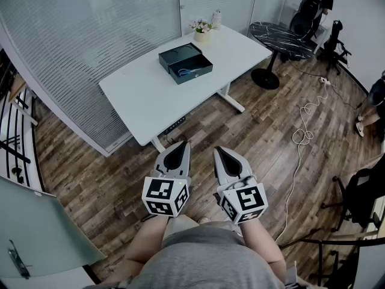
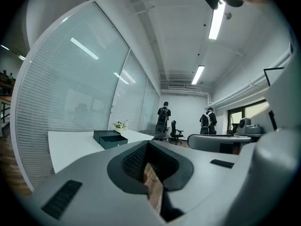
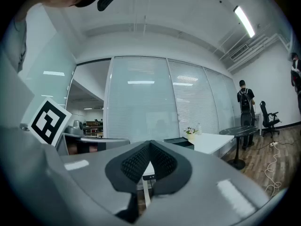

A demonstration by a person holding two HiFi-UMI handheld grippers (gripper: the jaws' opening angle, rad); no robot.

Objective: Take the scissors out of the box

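A dark open box [image 1: 186, 63] rests on the white table [image 1: 144, 95], its lid lying behind it. Blue-handled scissors [image 1: 191, 72] lie inside the box. The same box [image 2: 109, 138] appears far off in the left gripper view and as a small dark shape [image 3: 178, 141] in the right gripper view. My left gripper [image 1: 176, 155] and right gripper [image 1: 228, 160] are held side by side over the wooden floor, well short of the table. Both are shut with nothing between their jaws.
A small flower pot [image 1: 202, 30] and a bottle [image 1: 216, 18] stand at the table's far end. A round dark table [image 1: 281, 39] and office chairs [image 1: 334, 47] stand to the right, with people [image 1: 314, 5] beyond. A white cable [image 1: 304, 131] lies on the floor.
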